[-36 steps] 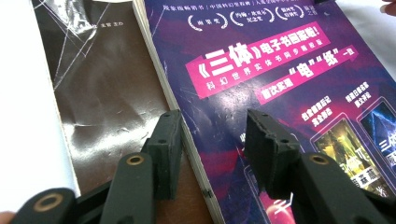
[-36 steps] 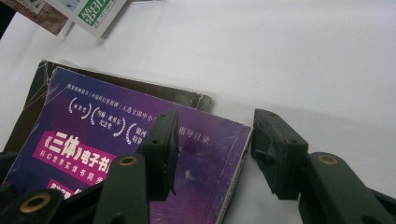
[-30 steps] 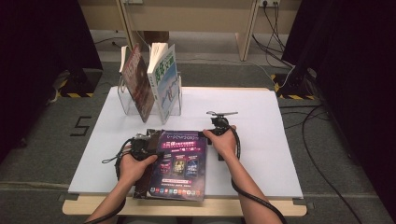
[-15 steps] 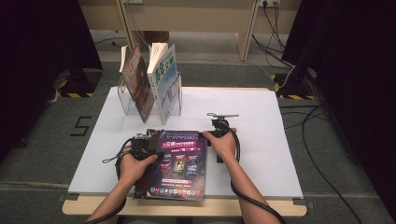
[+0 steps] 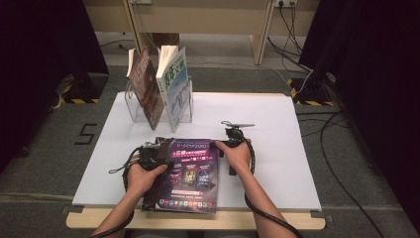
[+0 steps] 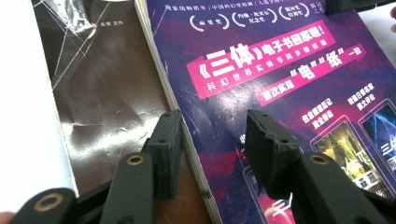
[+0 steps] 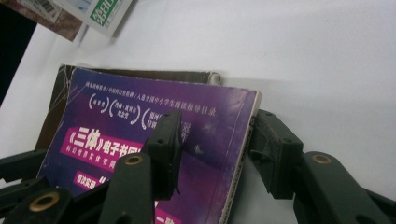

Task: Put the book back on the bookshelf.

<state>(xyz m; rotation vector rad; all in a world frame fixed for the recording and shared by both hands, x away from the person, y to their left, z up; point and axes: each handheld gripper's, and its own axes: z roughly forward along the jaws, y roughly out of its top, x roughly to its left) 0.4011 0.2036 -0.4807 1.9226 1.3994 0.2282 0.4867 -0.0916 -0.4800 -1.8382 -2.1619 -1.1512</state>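
the glossy purple paperback book with pink title banner (image 5: 190, 173) lies flat near the front edge of the white tabletop (image 5: 277, 124), stacked askew on a dark brown book with a creased cover (image 6: 107, 88) that shows along its left side and far edge. in the right gripper view the purple book's far right corner (image 7: 243, 100) sits between my right gripper (image 7: 212, 140) jaws: one pad rests over the cover, the other stands just outside the page edge. these jaws have just been closing, with the book between them, but i see a gap at the outer pad, so i judge them open and not yet clamped. my left gripper (image 6: 212, 137) hangs with its jaws apart astride the purple book's left edge, one pad above the brown cover, the other above the purple one; they grip nothing.

assessment of the step in hand: taking hold of the purple book to lift it off the brown one. to do it well, i would seat the right pads squarely on the cover and page block before squeezing, and avoid pinching only the top cover, which would peel open. the left gripper should catch the purple edge alone, not the brown book beneath.

further out, a clear acrylic book stand (image 5: 133, 106) at the far left holds a brown-covered book (image 5: 147, 87) and a white and green book (image 5: 176, 89), both leaning, well apart from the work.
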